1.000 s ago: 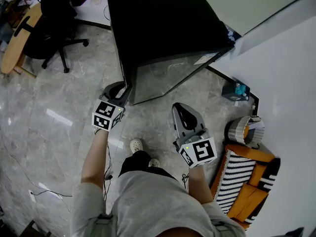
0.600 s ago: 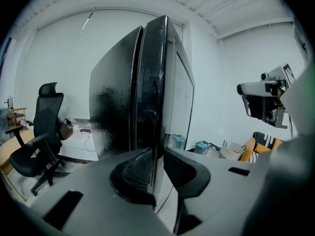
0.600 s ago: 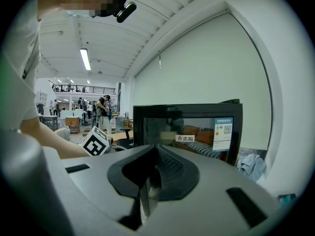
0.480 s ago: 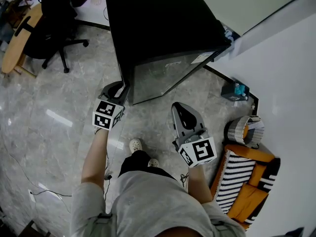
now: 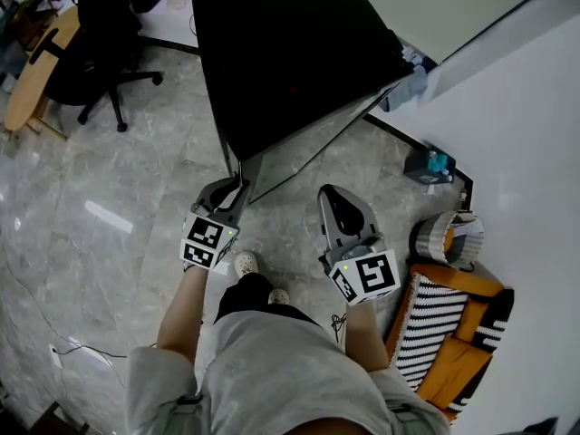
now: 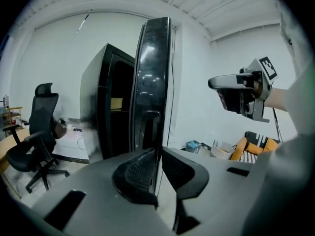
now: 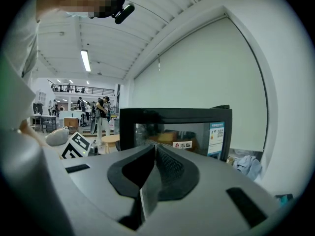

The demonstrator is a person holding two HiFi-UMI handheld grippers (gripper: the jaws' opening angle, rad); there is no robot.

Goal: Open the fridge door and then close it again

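Observation:
The black fridge stands in front of me with its glass door swung partly open. My left gripper is on the door's free edge. In the left gripper view the door runs edge-on between the jaws of the left gripper, which are closing with both pads against it. The fridge's dark body shows behind. My right gripper hangs to the right of the door, shut and holding nothing. In the right gripper view the right gripper faces the door's glass front.
A black office chair and a wooden table stand at the far left. By the white wall on the right are a woven basket, a blue item and an orange-and-striped seat. A cable lies on the floor.
The left gripper has moved back toward me and to the right, and the door has swung further open with it. The right gripper has hardly shifted.

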